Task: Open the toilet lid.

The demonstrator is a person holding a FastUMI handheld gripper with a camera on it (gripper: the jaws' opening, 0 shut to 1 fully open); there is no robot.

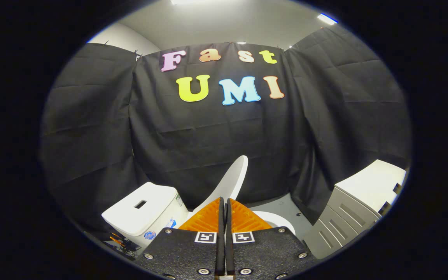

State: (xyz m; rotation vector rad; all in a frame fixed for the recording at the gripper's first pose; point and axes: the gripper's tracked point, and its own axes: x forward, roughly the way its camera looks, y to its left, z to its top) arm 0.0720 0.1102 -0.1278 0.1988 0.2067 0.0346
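Note:
The white toilet lid [230, 181] stands raised and tilted, rising just beyond my fingertips. Part of the white seat or bowl rim [276, 221] shows to the right of the fingers, below the lid. The white cistern [146, 208] with a rectangular slot on its top sits to the left of the lid. My gripper [225, 201] is shut, its two orange fingers [204, 217] pressed together with nothing between them, a little in front of the lid and apart from it.
A grey cabinet with drawers and a white top [358, 206] stands to the right of the toilet. Black cloth walls [208, 136] enclose the booth behind. Some small tools or cables [121, 243] lie on the floor left of the cistern.

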